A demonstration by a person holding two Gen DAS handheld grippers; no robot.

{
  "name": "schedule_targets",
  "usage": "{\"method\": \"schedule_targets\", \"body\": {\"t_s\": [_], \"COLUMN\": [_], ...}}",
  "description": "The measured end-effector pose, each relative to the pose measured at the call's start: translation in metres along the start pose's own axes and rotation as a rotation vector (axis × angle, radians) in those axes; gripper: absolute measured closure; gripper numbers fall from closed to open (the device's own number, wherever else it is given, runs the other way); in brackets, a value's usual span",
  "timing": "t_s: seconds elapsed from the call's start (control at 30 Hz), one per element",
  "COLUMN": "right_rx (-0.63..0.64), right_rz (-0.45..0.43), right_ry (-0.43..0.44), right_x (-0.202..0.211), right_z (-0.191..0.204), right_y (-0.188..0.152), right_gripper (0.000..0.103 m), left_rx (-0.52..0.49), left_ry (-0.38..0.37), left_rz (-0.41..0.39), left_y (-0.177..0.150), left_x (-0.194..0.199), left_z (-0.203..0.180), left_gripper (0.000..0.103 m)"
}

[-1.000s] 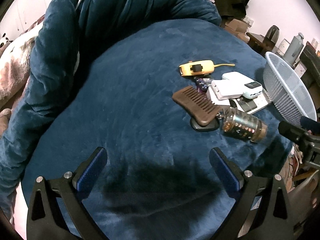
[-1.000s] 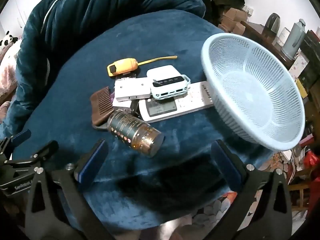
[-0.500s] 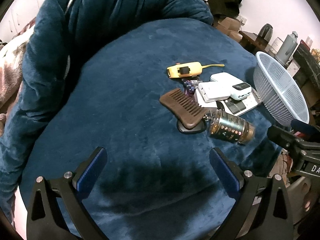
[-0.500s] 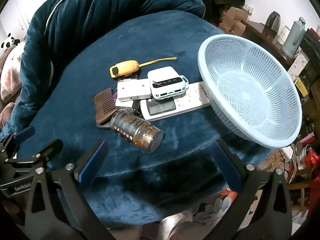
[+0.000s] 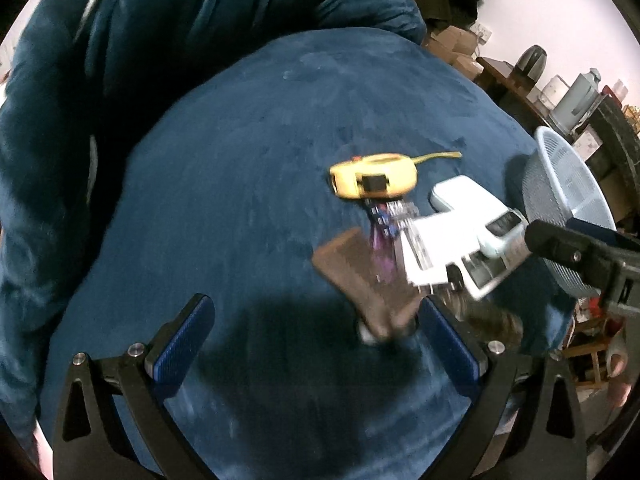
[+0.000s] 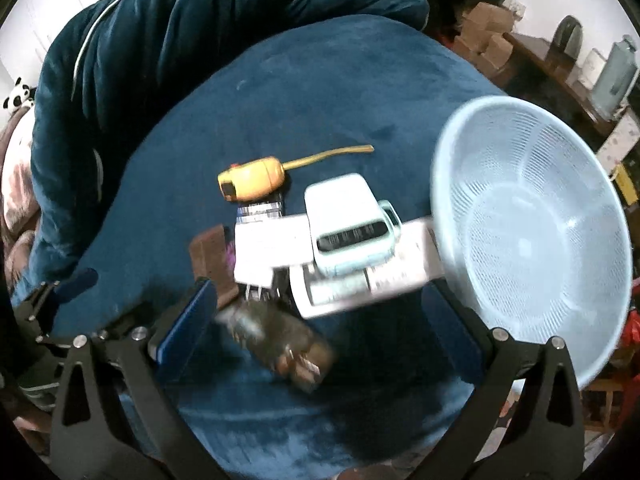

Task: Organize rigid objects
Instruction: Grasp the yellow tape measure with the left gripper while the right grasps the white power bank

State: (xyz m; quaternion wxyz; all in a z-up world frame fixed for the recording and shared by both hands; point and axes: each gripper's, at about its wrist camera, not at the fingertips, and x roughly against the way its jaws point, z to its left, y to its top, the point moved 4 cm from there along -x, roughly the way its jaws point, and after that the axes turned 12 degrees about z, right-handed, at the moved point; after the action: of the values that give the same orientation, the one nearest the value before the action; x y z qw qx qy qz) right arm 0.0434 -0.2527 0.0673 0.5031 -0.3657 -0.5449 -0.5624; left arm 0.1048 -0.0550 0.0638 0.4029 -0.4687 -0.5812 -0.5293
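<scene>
Both grippers are hovering over a rounded tabletop (image 5: 248, 208) draped in plush, dark blue velvety cloth, and both sets of jaws are standing spread wide, gripping nothing.

The left gripper (image 5: 316, 344) is pointing at a small heap of hard things. A brown wooden comb (image 5: 360, 276), flat and blurred, is lying just ahead of its right jaw, nearly touching the ribbed blue pad. Beyond the comb a smooth yellow tape measure (image 5: 374, 176) is sitting with its thin tape trailing away to the right. To the right of that jaw, white boxy plastic pieces are overlapping: a rounded pale power bank (image 5: 476, 208) and a flat white box (image 5: 436, 252).

The right gripper (image 6: 320, 320) is straddling a dark glass jar (image 6: 280, 340) lying on its side, cylindrical and patterned, close by the left jaw and badly smeared by motion. Ahead of the jaws a long white remote (image 6: 360, 284) is stretching under the power bank (image 6: 352, 224); whether it is touching the basket is unclear. A pale blue plastic basket (image 6: 520, 336), round and finely perforated, is resting just beyond the right jaw, tipped toward the camera. The tape measure (image 6: 252, 180) is lying farther ahead, left of centre.

A bulky quilted blue blanket (image 6: 180, 40) is piled behind the tabletop.
</scene>
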Motion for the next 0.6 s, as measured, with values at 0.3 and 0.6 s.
{"method": "schedule_targets", "body": {"t_s": [0.3,0.6], "right_rx": [-0.057,-0.088], "right_rz": [0.040,-0.005], "right_ry": [0.075,0.090], "right_x": [-0.021,-0.008], "right_z": [-0.005,-0.017], "right_y": [0.042,0.057], "right_gripper": [0.000,0.000], "left_rx": [0.022,0.056], "left_ry": [-0.016,-0.028], "left_rz": [0.073,0.181], "left_y": [0.062,0.117], "left_x": [-0.027,-0.074], "left_z": [-0.002,-0.025], "left_gripper": [0.001,0.000]}}
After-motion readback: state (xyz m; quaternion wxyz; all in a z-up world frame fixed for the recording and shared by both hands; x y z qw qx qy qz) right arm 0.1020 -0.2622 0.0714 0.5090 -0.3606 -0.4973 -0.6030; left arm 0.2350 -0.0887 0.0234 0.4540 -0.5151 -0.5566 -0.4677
